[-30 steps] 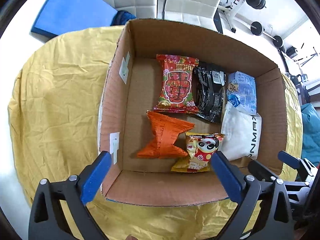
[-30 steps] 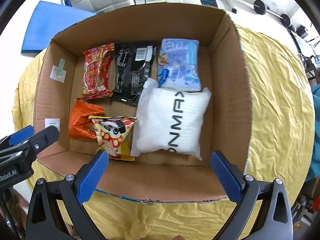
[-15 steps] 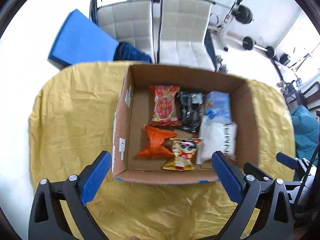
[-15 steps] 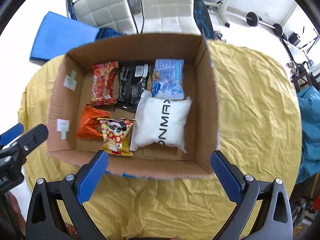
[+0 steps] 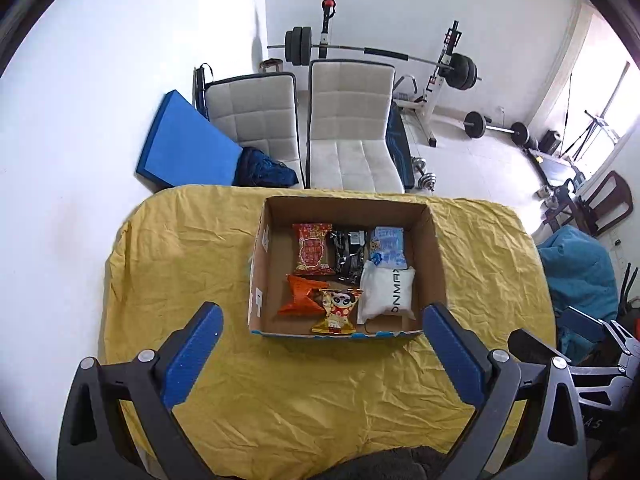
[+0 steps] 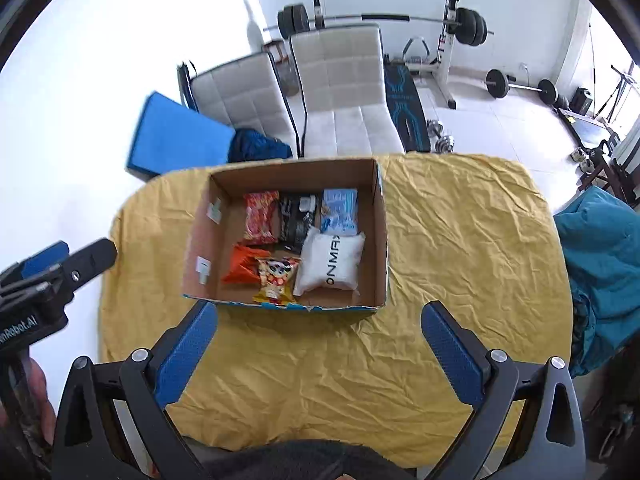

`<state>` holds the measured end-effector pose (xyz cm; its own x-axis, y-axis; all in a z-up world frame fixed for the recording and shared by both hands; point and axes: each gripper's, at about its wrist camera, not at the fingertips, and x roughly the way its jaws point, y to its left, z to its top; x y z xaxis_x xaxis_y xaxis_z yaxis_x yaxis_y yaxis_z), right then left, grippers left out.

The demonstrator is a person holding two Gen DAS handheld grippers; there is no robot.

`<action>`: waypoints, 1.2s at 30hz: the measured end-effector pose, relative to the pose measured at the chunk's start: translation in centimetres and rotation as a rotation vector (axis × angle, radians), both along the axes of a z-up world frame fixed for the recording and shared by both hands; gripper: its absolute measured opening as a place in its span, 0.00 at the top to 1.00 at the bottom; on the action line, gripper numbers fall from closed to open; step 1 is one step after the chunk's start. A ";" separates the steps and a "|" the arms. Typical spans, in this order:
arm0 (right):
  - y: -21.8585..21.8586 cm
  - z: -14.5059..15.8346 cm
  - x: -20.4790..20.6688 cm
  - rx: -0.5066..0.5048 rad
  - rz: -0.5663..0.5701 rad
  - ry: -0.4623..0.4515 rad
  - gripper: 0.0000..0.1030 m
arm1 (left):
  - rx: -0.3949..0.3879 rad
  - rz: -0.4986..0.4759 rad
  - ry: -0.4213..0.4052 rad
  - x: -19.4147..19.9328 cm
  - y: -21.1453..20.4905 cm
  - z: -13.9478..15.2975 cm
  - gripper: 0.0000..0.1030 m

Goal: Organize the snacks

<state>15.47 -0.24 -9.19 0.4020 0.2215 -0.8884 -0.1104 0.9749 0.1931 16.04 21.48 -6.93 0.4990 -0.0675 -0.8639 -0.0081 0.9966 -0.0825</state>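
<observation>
I hold both grippers, left gripper (image 5: 320,344) and right gripper (image 6: 318,338), with fingers spread wide and empty. The cardboard box (image 5: 434,256) of snacks (image 5: 338,310) sits at twelve o'clock from each on the yellow cloth (image 5: 180,248), equally near both, seemingly finished.

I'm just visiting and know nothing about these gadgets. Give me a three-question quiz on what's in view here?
1. True or false: both the left gripper and the right gripper are open and hold nothing.
2. Multiple choice: in the box, the white pack lies (A) at the right of the near row, (B) outside on the yellow cloth, (C) under the red pack.
3. Fill in: the packet with a panda face partly lies over the ______ packet.

Key: 1 true; 2 A; 3 orange.
</observation>
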 end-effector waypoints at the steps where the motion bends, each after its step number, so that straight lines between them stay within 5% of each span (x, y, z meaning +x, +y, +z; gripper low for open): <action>1: -0.2 0.8 -0.4 0.002 -0.003 -0.009 0.00 | -0.008 -0.002 0.000 -0.4 -0.1 0.3 0.00; 15: -1.0 6.8 -4.4 -0.007 0.028 -0.071 0.00 | 0.001 -0.008 -0.040 -4.0 -1.2 3.4 0.00; 36: -1.8 7.4 -4.9 -0.063 -0.019 -0.086 0.00 | -0.008 0.009 -0.044 -5.4 -0.9 3.0 0.00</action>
<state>10.59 -2.00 -1.78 0.4812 0.1582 -0.8622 -0.1056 0.9869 0.1221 10.66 20.55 -3.92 0.5372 -0.0702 -0.8405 -0.0129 0.9957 -0.0914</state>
